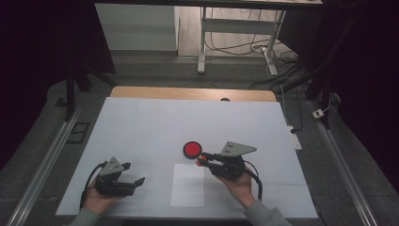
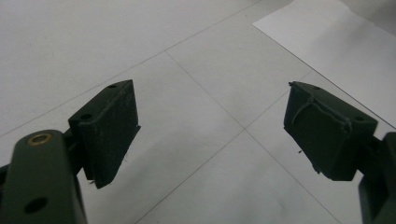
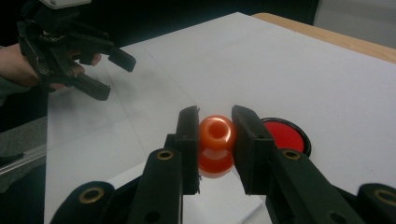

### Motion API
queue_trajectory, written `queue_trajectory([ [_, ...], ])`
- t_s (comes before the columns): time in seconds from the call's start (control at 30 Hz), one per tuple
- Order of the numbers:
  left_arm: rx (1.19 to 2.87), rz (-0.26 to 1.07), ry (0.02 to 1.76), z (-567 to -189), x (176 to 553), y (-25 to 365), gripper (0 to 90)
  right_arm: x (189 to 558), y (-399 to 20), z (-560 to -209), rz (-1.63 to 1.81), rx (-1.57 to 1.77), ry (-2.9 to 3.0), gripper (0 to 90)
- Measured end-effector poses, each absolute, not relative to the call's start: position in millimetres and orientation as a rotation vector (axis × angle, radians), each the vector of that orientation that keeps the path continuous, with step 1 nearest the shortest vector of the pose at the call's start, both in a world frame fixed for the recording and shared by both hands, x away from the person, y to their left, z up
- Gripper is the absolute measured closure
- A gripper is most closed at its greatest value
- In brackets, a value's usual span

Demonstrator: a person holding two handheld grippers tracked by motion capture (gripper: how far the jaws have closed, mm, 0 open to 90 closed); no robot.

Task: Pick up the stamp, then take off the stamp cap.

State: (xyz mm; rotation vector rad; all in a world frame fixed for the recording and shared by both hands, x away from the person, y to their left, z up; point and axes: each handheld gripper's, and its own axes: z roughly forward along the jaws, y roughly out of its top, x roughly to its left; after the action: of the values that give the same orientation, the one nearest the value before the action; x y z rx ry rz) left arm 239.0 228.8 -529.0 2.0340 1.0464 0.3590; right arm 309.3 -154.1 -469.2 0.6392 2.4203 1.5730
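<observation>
My right gripper (image 3: 215, 135) is shut on a small glossy orange piece (image 3: 215, 145), rounded with a hole in its end. From above, that gripper (image 1: 203, 160) holds the orange piece (image 1: 201, 162) just above the table, at the near right rim of a red disc with a black rim (image 1: 192, 149). The red disc (image 3: 283, 134) lies flat just beyond the right jaw. My left gripper (image 1: 134, 177) rests low at the near left with its jaws wide apart. Nothing lies between its jaws (image 2: 210, 135), just bare white table. It also appears far off as the left gripper (image 3: 112, 72).
A white sheet of paper (image 1: 187, 184) lies on the white table cover (image 1: 155, 122) between the two hands, near the front edge. The wooden table edge (image 1: 188, 92) runs along the back. Desk legs and cables stand on the floor beyond.
</observation>
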Motion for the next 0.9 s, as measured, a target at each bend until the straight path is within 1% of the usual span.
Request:
queue_trajectory([
  [0.43,2.056,0.373,0.993,-523,246,215,17.9,310,-155,-470,1.573,0.646,2.420,71.6],
  [0.9,2.111,0.414,0.881,-513,254,184,18.0,310,-156,-469,1.577,0.650,2.418,71.6],
])
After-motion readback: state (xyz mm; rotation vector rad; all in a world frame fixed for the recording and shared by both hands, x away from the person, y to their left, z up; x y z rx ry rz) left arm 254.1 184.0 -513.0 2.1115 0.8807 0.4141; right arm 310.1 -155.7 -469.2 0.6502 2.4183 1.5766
